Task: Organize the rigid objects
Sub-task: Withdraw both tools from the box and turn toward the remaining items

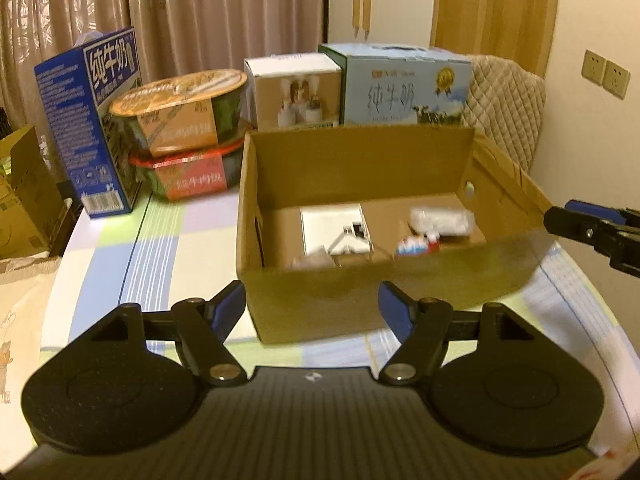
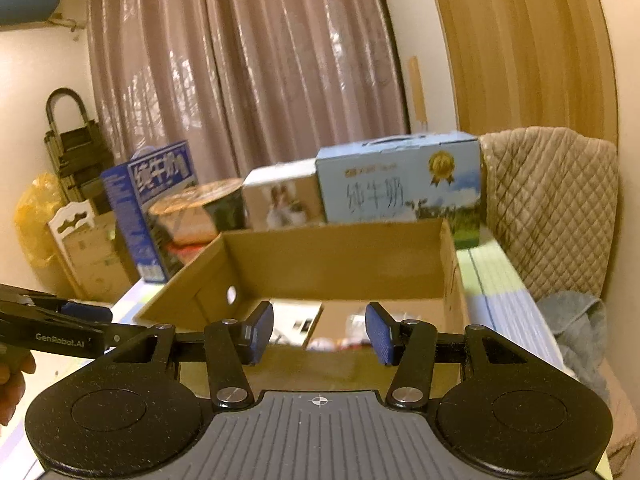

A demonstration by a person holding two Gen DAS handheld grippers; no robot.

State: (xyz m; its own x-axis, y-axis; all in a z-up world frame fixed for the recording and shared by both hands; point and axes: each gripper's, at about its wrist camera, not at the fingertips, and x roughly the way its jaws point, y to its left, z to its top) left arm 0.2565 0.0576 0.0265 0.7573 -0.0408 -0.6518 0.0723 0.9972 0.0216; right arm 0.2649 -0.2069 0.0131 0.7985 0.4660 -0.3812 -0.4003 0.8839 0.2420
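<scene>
An open cardboard box point(image 1: 360, 160) stands on the checked tablecloth. Inside lie a flat white box point(image 1: 332, 224), a white packet point(image 1: 440, 220) and a small red and blue item point(image 1: 418, 246). My left gripper point(image 1: 312, 308) is open just before the box's near left corner, with nothing between its blue pads. My right gripper point(image 1: 564, 214) pokes in at the box's near right corner. In the right wrist view the right gripper point(image 2: 320, 336) stands partly open over the near wall of the box point(image 2: 340, 264), holding nothing. The left gripper point(image 2: 108, 326) shows at the left, in a hand point(image 2: 12, 372).
Behind the box stand a dark blue milk carton point(image 1: 88, 120), two stacked noodle bowls point(image 1: 180, 132), a white picture box point(image 1: 296, 88) and a light blue milk box point(image 1: 404, 84). A quilted chair back point(image 1: 508, 108) is to the right, a grey towel point(image 2: 576, 320) beside it.
</scene>
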